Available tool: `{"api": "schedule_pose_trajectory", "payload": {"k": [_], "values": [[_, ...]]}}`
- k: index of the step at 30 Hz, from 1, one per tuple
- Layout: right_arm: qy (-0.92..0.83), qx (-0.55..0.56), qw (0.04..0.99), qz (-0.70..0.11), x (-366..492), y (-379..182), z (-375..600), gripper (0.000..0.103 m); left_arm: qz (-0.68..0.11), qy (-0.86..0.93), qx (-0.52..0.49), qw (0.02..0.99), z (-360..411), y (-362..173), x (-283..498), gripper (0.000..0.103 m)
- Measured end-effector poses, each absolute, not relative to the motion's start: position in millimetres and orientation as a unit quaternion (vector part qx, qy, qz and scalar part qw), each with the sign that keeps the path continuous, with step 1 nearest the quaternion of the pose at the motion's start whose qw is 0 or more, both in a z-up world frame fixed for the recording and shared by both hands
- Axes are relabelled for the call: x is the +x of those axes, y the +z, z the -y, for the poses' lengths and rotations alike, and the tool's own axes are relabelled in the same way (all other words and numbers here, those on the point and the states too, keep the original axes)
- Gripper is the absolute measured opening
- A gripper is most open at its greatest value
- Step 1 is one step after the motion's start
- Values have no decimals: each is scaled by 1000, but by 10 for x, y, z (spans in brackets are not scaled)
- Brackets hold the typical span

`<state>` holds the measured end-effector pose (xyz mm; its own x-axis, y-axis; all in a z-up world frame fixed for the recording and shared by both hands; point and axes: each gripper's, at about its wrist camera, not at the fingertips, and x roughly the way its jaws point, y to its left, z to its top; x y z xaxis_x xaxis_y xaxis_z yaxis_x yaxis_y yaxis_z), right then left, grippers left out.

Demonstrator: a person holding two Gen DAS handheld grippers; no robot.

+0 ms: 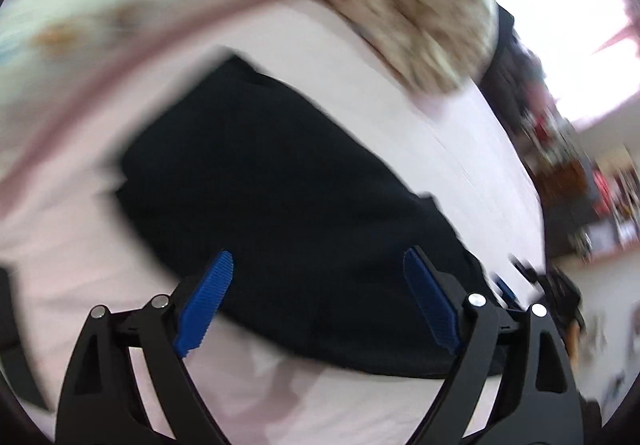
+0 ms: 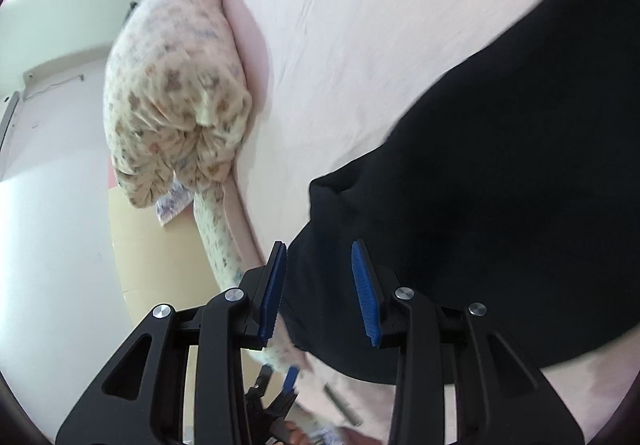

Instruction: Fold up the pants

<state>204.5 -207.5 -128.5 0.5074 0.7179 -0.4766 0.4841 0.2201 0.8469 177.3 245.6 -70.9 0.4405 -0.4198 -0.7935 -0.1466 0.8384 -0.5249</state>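
The black pants (image 1: 280,181) lie in a folded bundle on the pink bed sheet (image 1: 440,117). My left gripper (image 1: 318,301) is wide open just above the near edge of the pants, holding nothing. In the right wrist view the pants (image 2: 500,173) fill the right side. My right gripper (image 2: 320,289) is open with a narrower gap, its blue pads over the pants' corner edge, nothing clamped. The other gripper (image 2: 280,393) shows small at the bottom of the right wrist view.
A rolled floral quilt (image 2: 176,93) lies along the bed's edge, also blurred across the top of the left wrist view (image 1: 400,5). Beyond the bed edge are a tan floor (image 2: 160,253) and white wall. A cluttered shelf (image 1: 580,181) stands at right.
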Motion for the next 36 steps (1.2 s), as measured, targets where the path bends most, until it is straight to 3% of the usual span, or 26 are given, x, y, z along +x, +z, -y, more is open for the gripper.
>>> {"api": "schedule_pose_trajectory", "payload": {"k": [5, 10, 14, 16, 23, 29, 31, 34, 36], "values": [[76, 627, 583, -510, 2400, -1441, 1939, 36, -559, -92, -261, 782, -2131, -973, 2330, 88], [31, 630, 538, -559, 2499, -1738, 1847, 36, -583, -54, -263, 767, -2222, -1262, 2315, 83], [-34, 610, 566, -554, 2488, -1916, 2055, 14, -574, -43, -300, 761, -2341, -1309, 2319, 80], [-27, 631, 545, -551, 2466, -2040, 2097, 10, -566, -36, -337, 751, -2429, -1369, 2330, 80], [35, 549, 669, -500, 2269, -1378, 2282, 12, -578, -65, -271, 767, -2253, -1186, 2266, 82], [-63, 547, 658, -513, 2094, -1701, 2921, 18, -570, -151, -233, 774, -1730, -1006, 1989, 91], [-80, 587, 624, -509, 1971, -1881, 3134, 11, -592, -131, -216, 765, -1666, -1133, 1995, 90], [-47, 570, 667, -478, 1755, -1577, 3279, 16, -605, -120, -256, 744, -1703, -1205, 1931, 88], [-5, 534, 703, -470, 1527, -1341, 3250, 30, -591, -151, -254, 750, -1575, -1081, 1837, 89]]}}
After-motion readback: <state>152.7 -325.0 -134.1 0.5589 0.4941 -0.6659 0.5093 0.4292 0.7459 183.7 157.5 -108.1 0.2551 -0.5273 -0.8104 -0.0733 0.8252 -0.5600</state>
